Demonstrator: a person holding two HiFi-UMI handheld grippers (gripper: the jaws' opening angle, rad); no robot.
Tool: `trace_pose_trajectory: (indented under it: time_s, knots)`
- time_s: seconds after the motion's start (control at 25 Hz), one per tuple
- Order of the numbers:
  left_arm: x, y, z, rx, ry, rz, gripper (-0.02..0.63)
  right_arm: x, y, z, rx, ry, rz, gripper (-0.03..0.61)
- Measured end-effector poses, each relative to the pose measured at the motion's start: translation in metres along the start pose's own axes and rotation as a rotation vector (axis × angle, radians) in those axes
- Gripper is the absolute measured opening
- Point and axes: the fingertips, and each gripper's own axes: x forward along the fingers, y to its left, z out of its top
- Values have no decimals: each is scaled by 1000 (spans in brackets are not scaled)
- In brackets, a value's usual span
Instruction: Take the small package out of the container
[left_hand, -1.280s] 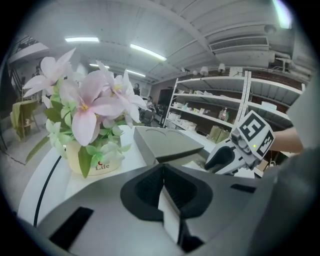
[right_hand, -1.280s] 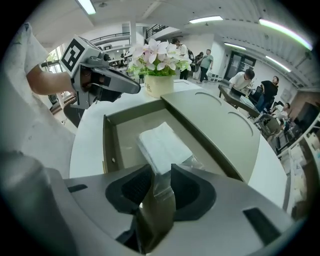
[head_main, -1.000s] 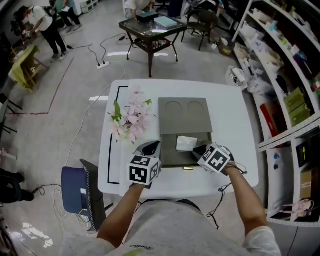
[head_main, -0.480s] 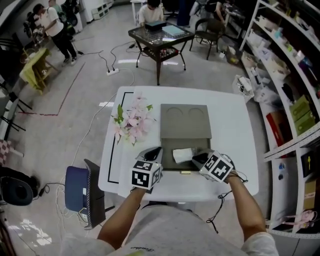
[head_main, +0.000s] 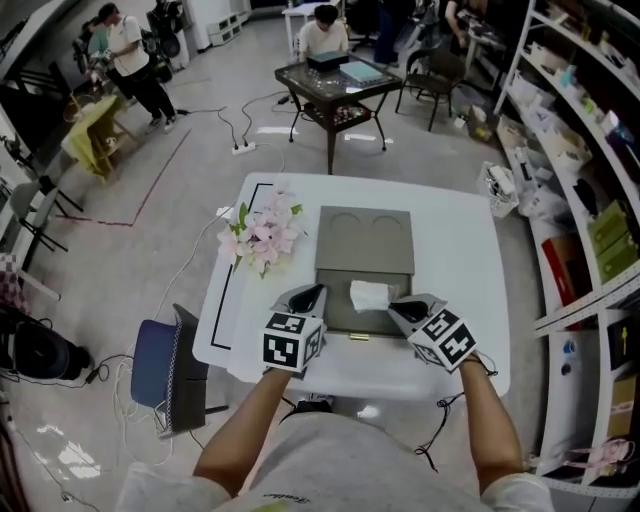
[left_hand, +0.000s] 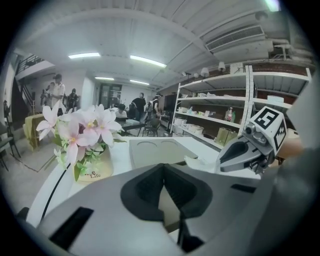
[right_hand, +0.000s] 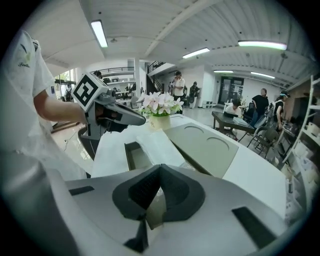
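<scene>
An olive-grey container (head_main: 340, 316) lies open on the white table (head_main: 452, 250), its lid (head_main: 363, 240) folded flat behind it. The small white package (head_main: 369, 295) rests in the tray. My right gripper (head_main: 394, 305) comes in from the tray's right side and is shut on the package's right edge. In the right gripper view the package (right_hand: 156, 146) runs up to the closed jaw tips. My left gripper (head_main: 305, 297) sits at the tray's left edge, shut and empty. The left gripper view shows the right gripper (left_hand: 221, 159) touching the package (left_hand: 201, 163).
A pot of pink flowers (head_main: 262, 232) stands left of the lid, close to my left gripper. A blue chair (head_main: 155, 365) is at the table's left front. Shelving (head_main: 590, 200) runs along the right. A dark table (head_main: 335, 75) and people are further back.
The head camera has tilted. My right gripper's tips have drawn in to the package's right edge. My left gripper stays at the tray's left side.
</scene>
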Motion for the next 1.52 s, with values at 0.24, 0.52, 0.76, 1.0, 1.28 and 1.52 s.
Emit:
trace_pose_trajectory:
  time_s: [0.24, 0.52, 0.76, 1.0, 1.28, 1.52]
  knots:
    - [-7, -16, 10, 1, -28, 17, 5, -31, -10, 12, 56, -125, -68, 6]
    - [-10, -42, 23, 16, -60, 24, 5, -72, -23, 12, 121, -234, -141, 6]
    - [-12, -67, 29, 35, -86, 29, 5, -110, -41, 5, 202, -329, -232, 6]
    - [-17, -90, 30, 54, -102, 36, 5, -148, -48, 0, 280, -428, -327, 6]
    - [-23, -113, 21, 62, -106, 37, 5, -170, -40, -20, 312, -444, -359, 5]
    - [-28, -125, 15, 73, -104, 42, 5, -176, -31, -29, 312, -448, -354, 6]
